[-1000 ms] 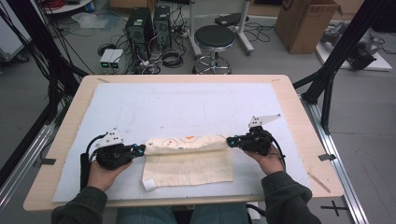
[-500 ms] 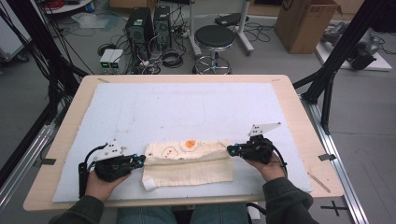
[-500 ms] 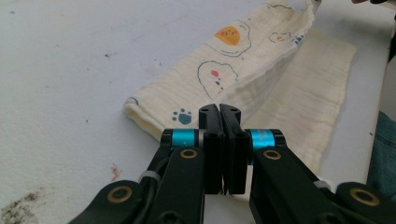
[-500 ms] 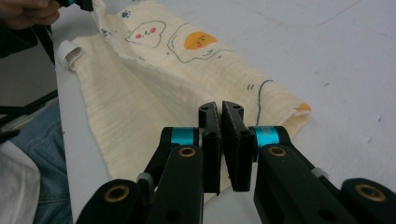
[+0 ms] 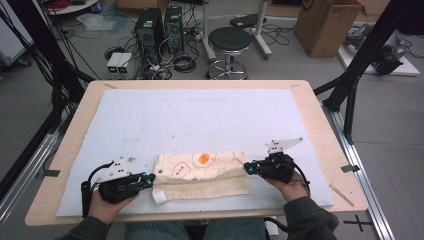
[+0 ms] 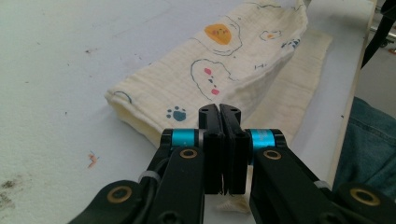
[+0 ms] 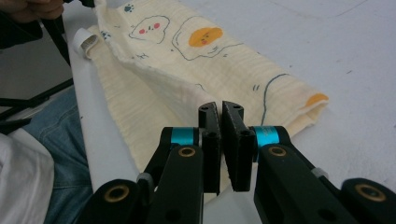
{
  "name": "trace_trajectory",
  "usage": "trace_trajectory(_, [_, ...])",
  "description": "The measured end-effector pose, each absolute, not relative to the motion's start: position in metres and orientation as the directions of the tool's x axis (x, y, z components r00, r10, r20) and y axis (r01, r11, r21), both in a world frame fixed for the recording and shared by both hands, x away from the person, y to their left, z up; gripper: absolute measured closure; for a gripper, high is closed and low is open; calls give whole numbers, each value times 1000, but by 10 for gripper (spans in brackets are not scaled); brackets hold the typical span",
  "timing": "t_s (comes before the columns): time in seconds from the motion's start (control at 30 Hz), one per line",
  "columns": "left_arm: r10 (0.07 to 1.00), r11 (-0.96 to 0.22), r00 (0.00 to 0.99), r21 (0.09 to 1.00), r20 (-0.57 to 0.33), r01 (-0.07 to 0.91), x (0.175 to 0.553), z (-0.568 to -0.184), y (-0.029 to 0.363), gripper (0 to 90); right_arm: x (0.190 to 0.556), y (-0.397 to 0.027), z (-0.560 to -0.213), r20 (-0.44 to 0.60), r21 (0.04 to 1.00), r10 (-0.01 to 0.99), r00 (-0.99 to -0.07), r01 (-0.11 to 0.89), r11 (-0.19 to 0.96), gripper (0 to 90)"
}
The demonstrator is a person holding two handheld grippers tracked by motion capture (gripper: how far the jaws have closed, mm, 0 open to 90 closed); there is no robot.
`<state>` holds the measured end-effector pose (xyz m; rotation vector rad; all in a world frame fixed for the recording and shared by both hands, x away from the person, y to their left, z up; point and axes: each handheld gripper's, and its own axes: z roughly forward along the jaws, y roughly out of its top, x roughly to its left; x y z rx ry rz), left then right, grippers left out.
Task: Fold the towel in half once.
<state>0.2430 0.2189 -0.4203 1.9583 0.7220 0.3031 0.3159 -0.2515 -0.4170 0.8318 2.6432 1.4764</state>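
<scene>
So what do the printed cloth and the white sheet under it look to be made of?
Cloth: likely soft cotton gauze, matte cream; a fine crinkled weave shows, and it folds limply.
White sheet: looks like foam or felt-like padding, matte, scuffed and stained; can't tell which.

one printed cloth (image 5: 202, 173) at lower centre, two grippers, left (image 5: 148, 178) and right (image 5: 248, 167), one stool (image 5: 229, 39) at top centre, one cardboard box (image 5: 327, 25) upper right.

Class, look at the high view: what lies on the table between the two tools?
The folded cloth spans the stretch from left tool to right tool, seen in the high view.
</scene>
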Motion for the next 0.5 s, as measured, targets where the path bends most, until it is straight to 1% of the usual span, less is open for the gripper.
trace_trajectory(0.37, [578,-371,811,858,-87,356,234,-425,216,871,303,-251,-420,257,779,431,-865,449,436,858])
trace_trajectory(0.43, [568,-370,817,857,-96,358,234,-425,215,849,301,-251,-422,255,777,424,-869,445,445,852])
trace_trajectory(0.5, [558,-362,823,862,-105,355,234,-424,216,801,298,-250,-423,271,773,405,-873,448,449,827])
